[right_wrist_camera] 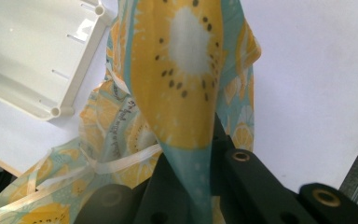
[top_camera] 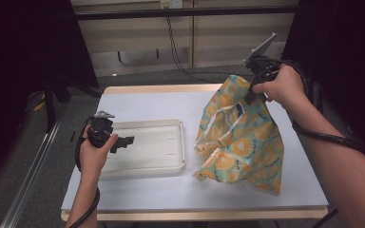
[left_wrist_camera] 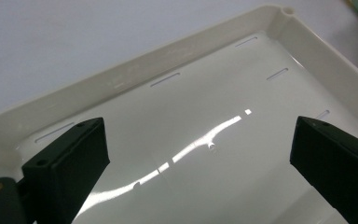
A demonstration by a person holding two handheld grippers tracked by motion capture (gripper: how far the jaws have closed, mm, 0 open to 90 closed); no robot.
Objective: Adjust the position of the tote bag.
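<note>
The bag (top_camera: 240, 142), teal cloth printed with yellow fruit slices and fitted with pale handles, hangs lifted by its top edge, its bottom resting crumpled on the table.

Only lettering around: a line of small dark script on the fruit-print bag (right_wrist_camera: 182, 84), running along a teal strip at its left side, toward the tray (right_wrist_camera: 37, 56). Too small and tilted to read. Tray itself carries no print.

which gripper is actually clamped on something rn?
The right gripper: its jaws pinch the top edge of the fruit-print bag, lifting it. The left gripper is open over the white tray, nothing between its jaws.
</note>
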